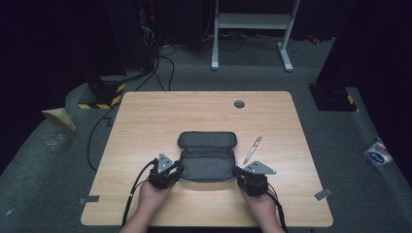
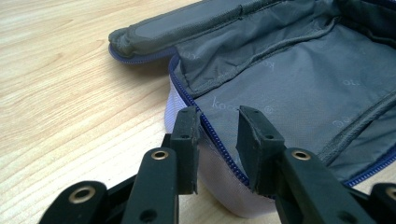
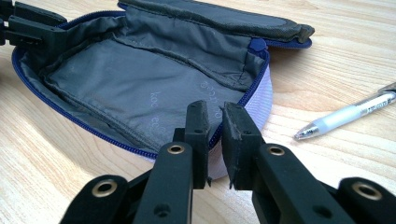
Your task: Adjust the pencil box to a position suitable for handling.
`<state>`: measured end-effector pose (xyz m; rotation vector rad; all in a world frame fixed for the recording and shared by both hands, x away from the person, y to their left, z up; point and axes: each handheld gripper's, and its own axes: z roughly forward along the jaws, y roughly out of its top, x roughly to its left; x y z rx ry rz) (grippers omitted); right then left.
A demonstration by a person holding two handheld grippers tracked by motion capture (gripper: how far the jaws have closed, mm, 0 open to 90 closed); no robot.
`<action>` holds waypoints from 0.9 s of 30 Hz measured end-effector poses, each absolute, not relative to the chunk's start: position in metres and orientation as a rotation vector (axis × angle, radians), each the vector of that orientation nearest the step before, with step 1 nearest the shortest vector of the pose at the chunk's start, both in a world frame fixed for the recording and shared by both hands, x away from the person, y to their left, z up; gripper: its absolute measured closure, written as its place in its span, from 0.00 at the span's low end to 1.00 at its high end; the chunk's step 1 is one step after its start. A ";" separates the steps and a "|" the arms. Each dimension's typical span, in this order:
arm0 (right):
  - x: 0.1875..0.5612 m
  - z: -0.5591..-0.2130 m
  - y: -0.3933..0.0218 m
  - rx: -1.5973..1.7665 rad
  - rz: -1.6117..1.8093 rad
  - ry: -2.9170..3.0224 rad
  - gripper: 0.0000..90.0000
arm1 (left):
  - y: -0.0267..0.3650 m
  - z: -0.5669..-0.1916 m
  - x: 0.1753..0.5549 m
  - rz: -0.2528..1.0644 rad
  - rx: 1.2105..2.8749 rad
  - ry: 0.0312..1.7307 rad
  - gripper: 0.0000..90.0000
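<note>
A grey pencil case [image 1: 206, 164] lies unzipped in the middle of the table, its lid [image 1: 207, 140] folded back and its grey lining [image 2: 289, 74] bare. My left gripper [image 1: 179, 170] is at the case's left end. Its jaws [image 2: 219, 123] straddle the blue zipper rim with a clear gap, so it is open. At the right end, my right gripper [image 1: 237, 172] has its jaws [image 3: 215, 116] pinched on the rim of the case [image 3: 140, 84]. The left gripper [image 3: 28, 28] also appears across the case in the right gripper view.
A clear pen [image 1: 252, 149] lies on the wooden table [image 1: 145, 121] just right of the case, its tip [image 3: 306, 133] near my right gripper. A round grommet [image 1: 239, 104] sits near the far edge. Cables and a metal stand are on the floor beyond.
</note>
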<state>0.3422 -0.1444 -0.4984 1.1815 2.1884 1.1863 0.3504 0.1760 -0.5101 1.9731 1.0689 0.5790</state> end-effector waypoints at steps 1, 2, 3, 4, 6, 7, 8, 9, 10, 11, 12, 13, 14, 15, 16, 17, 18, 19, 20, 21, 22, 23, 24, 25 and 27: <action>0.342 -0.499 -0.144 1.174 1.182 2.191 0.89 | 0.175 -0.510 0.349 0.578 1.973 1.068 0.76; 0.342 -0.499 -0.144 1.178 1.180 2.192 0.89 | 0.174 -0.510 0.348 0.587 1.978 1.062 0.75; 0.341 -0.499 -0.144 1.176 1.178 2.193 0.89 | 0.173 -0.509 0.347 0.588 1.981 1.057 0.75; 0.341 -0.500 -0.143 1.173 1.175 2.191 0.89 | 0.173 -0.509 0.346 0.589 1.978 1.058 0.75; 0.340 -0.500 -0.143 1.177 1.173 2.191 0.89 | 0.173 -0.509 0.345 0.593 1.978 1.057 0.75; 0.340 -0.500 -0.144 1.177 1.173 2.191 0.89 | 0.173 -0.509 0.345 0.595 1.976 1.058 0.75; 0.340 -0.500 -0.144 1.180 1.173 2.190 0.89 | 0.174 -0.508 0.345 0.591 1.976 1.058 0.75; 0.340 -0.500 -0.144 1.175 1.173 2.192 0.89 | 0.174 -0.508 0.346 0.592 1.977 1.058 0.74; 0.340 -0.500 -0.144 1.175 1.173 2.195 0.89 | 0.174 -0.509 0.346 0.598 1.979 1.056 0.74; 0.339 -0.501 -0.143 1.169 1.172 2.200 0.89 | 0.174 -0.509 0.346 0.598 1.981 1.057 0.74; 0.339 -0.501 -0.143 1.169 1.172 2.200 0.89 | 0.174 -0.509 0.346 0.593 1.973 1.063 0.74; 0.338 -0.501 -0.143 1.175 1.173 2.200 0.89 | 0.175 -0.509 0.347 0.597 1.973 1.063 0.74; 0.338 -0.501 -0.143 1.164 1.172 2.203 0.89 | 0.175 -0.509 0.347 0.595 1.973 1.064 0.74; 0.337 -0.501 -0.142 1.165 1.172 2.205 0.89 | 0.175 -0.509 0.348 0.593 1.975 1.063 0.74; 0.337 -0.501 -0.142 1.164 1.170 2.206 0.89 | 0.175 -0.509 0.348 0.592 1.974 1.064 0.74; 0.336 -0.501 -0.142 1.164 1.168 2.205 0.89 | 0.175 -0.509 0.348 0.594 1.973 1.065 0.74; 0.336 -0.500 -0.142 1.163 1.170 2.204 0.88 | 0.175 -0.509 0.348 0.596 1.975 1.063 0.74; 0.337 -0.500 -0.143 1.157 1.172 2.200 0.88 | 0.175 -0.509 0.348 0.597 1.969 1.064 0.73; 0.336 -0.499 -0.143 1.163 1.177 2.193 0.87 | 0.176 -0.508 0.347 0.594 1.964 1.068 0.72; 0.337 -0.498 -0.144 1.155 1.181 2.188 0.85 | 0.177 -0.507 0.347 0.599 1.961 1.066 0.71; 0.336 -0.497 -0.145 1.163 1.189 2.182 0.83 | 0.177 -0.506 0.346 0.599 1.953 1.069 0.70; 0.337 -0.495 -0.146 1.164 1.197 2.176 0.81 | 0.179 -0.504 0.346 0.600 1.951 1.065 0.68; 0.337 -0.494 -0.148 1.161 1.207 2.169 0.79 | 0.180 -0.503 0.345 0.599 1.935 1.066 0.67; 0.337 -0.493 -0.149 1.168 1.219 2.162 0.77 | 0.181 -0.500 0.344 0.602 1.925 1.062 0.66; 0.337 -0.490 -0.153 1.171 1.229 2.142 0.76 | 0.184 -0.496 0.341 0.605 1.903 1.056 0.64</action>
